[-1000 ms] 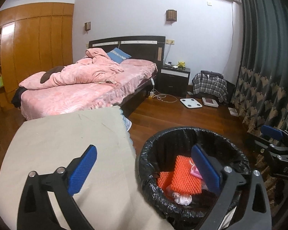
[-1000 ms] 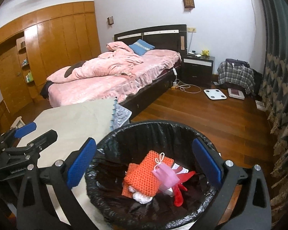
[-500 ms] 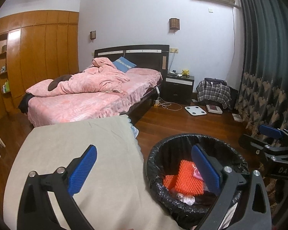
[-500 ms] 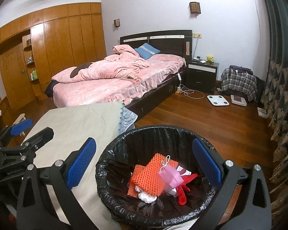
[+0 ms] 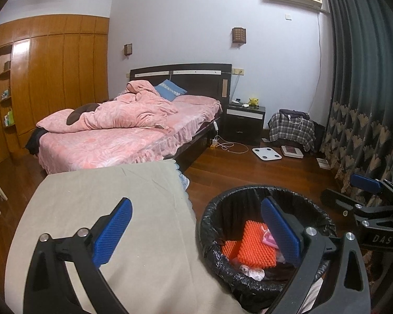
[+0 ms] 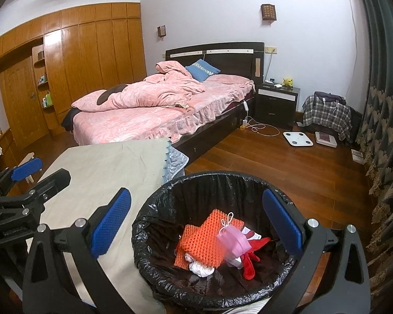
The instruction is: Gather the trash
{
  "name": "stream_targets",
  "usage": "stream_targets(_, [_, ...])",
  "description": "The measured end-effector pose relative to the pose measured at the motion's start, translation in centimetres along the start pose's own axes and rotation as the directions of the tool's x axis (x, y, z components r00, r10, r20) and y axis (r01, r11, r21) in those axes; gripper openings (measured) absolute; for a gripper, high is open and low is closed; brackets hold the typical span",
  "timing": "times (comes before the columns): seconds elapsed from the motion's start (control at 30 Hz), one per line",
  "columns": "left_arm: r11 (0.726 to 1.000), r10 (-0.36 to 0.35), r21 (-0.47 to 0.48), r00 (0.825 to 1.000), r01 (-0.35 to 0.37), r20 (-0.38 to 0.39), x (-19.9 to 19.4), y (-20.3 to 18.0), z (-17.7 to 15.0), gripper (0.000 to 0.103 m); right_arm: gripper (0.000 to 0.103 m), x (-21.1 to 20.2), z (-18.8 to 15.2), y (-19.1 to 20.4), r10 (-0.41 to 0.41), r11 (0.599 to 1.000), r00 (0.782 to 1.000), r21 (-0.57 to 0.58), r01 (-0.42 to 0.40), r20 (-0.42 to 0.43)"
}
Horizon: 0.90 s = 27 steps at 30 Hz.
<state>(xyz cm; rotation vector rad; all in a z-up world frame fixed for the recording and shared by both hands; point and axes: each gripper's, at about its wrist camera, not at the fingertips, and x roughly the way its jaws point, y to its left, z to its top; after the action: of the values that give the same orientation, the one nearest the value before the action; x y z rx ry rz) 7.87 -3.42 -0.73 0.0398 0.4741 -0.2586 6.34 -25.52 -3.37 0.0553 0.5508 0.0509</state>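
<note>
A bin lined with a black bag (image 6: 170, 204) (image 5: 214, 225) stands on the floor beside a beige-covered table (image 5: 112, 204) (image 6: 104, 167). Inside lie orange foam netting (image 6: 207, 240) (image 5: 249, 246), a pink pouch (image 6: 234, 239), a red scrap (image 6: 250, 264) and a white wad (image 6: 200, 267). My left gripper (image 5: 196, 231) hangs open over the table edge and bin rim, holding nothing. My right gripper (image 6: 196, 227) stands open above the bin, also holding nothing. Each gripper shows at the other view's edge: the right gripper (image 5: 364, 191) and the left gripper (image 6: 39, 175).
A bed with pink bedding (image 5: 123, 128) fills the middle of the room, a dark nightstand (image 5: 245, 123) beside it. White scales (image 5: 266, 153), a cable and a plaid-covered pile (image 5: 292, 129) lie on the wood floor. Dark curtains (image 5: 366, 104) hang at right, wooden wardrobes (image 5: 52, 78) at left.
Both grippers have risen and pulled back from the bin, so it looks smaller and lower in each view. Both stay open; the trash in the bin has not moved.
</note>
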Motion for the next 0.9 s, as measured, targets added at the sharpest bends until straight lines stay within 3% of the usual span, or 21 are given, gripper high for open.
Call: stream_targets(0.9, [1.0, 0.007, -0.001, 1.0, -0.007, 0.002, -0.37, 0.45, 0.31, 0.097, 0.098, -0.07, 0.05, 0.3, 0.0, 1.0, 1.0, -0.003, 0.0, 0.002])
